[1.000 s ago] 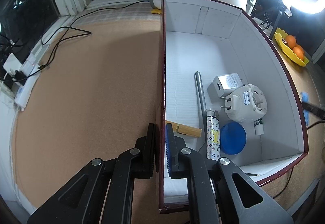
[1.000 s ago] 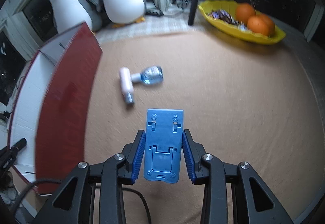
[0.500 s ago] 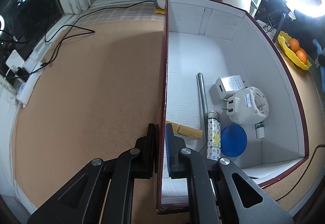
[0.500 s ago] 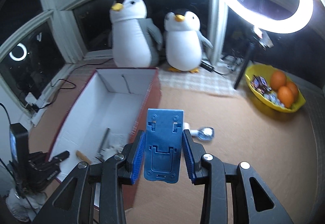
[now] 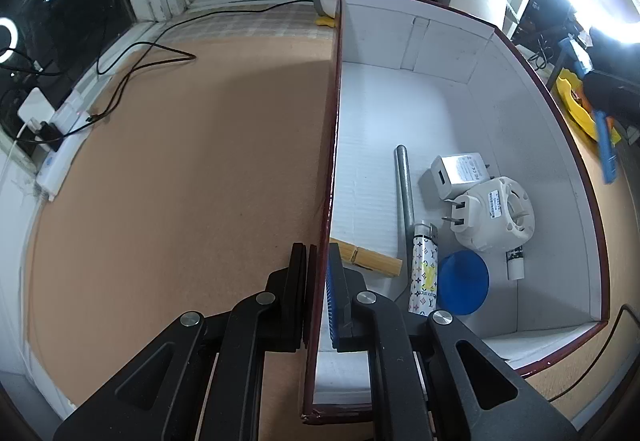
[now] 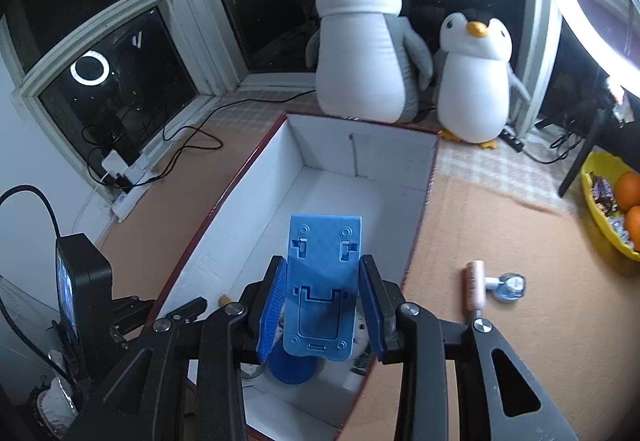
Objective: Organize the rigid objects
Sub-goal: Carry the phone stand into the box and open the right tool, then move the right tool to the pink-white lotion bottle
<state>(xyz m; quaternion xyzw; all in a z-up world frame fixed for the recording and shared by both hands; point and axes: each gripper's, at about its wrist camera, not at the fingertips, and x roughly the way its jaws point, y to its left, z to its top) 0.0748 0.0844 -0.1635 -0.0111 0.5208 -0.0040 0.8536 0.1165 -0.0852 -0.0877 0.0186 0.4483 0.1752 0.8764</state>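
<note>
Our left tongs [image 5: 318,265] pinch the near side wall of the white-lined box [image 5: 516,129], one finger outside and one inside. Our right tongs [image 6: 323,293] clamp a blue plastic stand [image 6: 322,281], held above the open box [image 6: 360,157]. Inside lie a metal rod [image 5: 405,193], two white chargers [image 5: 460,173], a patterned tube [image 5: 424,269] and a blue disc [image 5: 464,283]. A pink bottle [image 6: 474,287] lies on the bench [image 6: 500,341].

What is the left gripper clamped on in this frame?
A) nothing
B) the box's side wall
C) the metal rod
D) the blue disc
B: the left gripper has one finger on each side of the box's side wall, pinching it.
</note>
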